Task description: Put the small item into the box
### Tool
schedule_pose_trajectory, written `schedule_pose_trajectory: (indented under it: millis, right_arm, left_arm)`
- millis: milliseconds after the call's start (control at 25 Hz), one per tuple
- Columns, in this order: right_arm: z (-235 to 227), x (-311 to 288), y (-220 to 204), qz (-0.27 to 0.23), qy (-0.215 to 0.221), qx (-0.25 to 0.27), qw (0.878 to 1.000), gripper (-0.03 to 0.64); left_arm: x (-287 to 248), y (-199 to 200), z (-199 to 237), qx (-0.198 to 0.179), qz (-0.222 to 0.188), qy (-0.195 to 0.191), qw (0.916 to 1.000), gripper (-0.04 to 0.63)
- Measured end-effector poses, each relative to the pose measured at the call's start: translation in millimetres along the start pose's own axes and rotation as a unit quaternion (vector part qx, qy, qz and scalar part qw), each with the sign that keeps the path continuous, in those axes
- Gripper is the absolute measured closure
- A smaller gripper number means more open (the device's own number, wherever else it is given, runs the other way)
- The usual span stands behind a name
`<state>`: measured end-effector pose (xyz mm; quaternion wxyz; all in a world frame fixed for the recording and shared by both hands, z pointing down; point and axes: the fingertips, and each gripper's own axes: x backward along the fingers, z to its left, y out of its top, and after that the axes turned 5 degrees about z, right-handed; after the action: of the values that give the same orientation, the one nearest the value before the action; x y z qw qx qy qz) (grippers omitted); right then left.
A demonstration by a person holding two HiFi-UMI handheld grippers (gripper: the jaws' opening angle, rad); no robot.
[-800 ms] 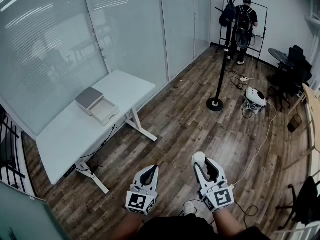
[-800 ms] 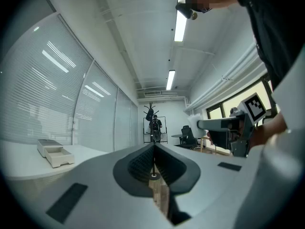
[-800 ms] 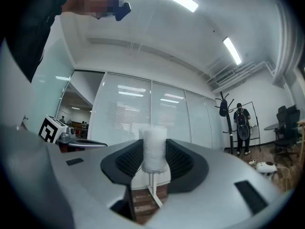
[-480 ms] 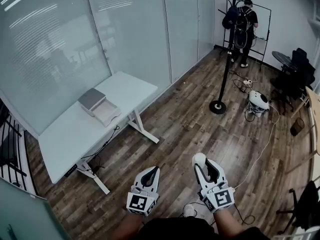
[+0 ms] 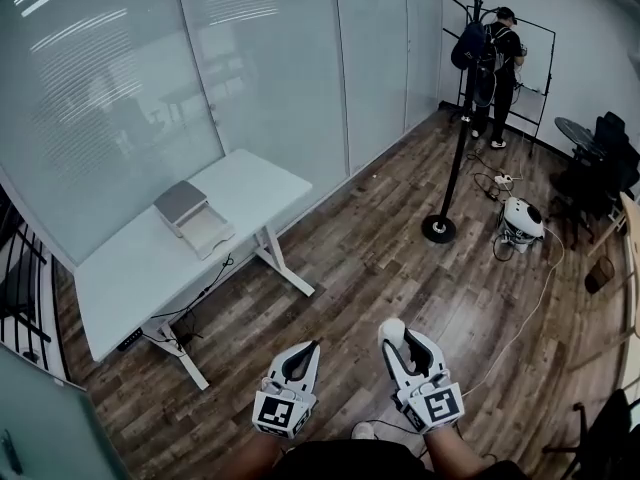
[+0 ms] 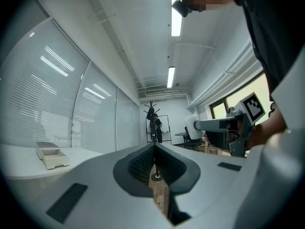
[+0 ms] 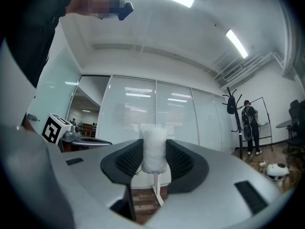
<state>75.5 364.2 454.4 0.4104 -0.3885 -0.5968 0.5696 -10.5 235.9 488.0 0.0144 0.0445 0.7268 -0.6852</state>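
- The dark wooden plank floor (image 5: pixel 370 258) fills most of the head view, and both grippers hover above it, low in the frame.
- A frosted glass wall (image 5: pixel 200 78) with blinds behind it runs along the left and far sides of the room.
- A long white desk (image 5: pixel 130 278) on white legs stands along that wall, well apart from both grippers.
- A black coat stand (image 5: pixel 458 128) with a round foot rises at the far right, with a dark bag hung near its top.
- A person (image 5: pixel 503 63) in dark clothes, wearing a backpack, stands at the far end, just beyond the coat stand.
- A round white machine (image 5: pixel 523 220) sits on the floor near the stand's foot, and a pale cable (image 5: pixel 520 318) trails from it toward the near right.
- The box (image 5: pixel 195 218) rests on the desk's far half, close to the glass: a grey part and an open pale tray side by side.
- The left gripper (image 5: pixel 311 348) is held level with its jaws closed tip to tip and nothing between them; its own view (image 6: pixel 155 146) shows the dark pads meeting.
- The right gripper (image 5: pixel 392 331) is clamped on the task's thing, its dark pads pressing on both sides in its own view (image 7: pixel 154 162).
- The small white item (image 7: pixel 154 144) stands upright between those pads, fuzzy and roughly cylindrical, its top poking above the jaws; it is far from the box.
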Motion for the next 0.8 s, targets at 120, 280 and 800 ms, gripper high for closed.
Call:
schedule_pose_trajectory:
  millis: [120, 280, 800]
  right_arm:
    - [-11, -4, -9, 0.009, 0.022, -0.011, 1.000, 0.460]
    - [-21, -18, -20, 0.021, 0.032, -0.030, 0.999, 0.460]
    - [2, -106, -29, 0.022, 0.114, -0.024, 0.993, 0.459]
  left_arm:
    - [-6, -6, -3, 0.003, 0.005, 0.022, 0.9997, 0.581]
    - [-4, -16, 3, 0.013, 0.018, 0.052, 0.9984, 0.581]
    - [-12, -33, 71, 0.031, 0.033, 0.114, 0.9924, 0.581]
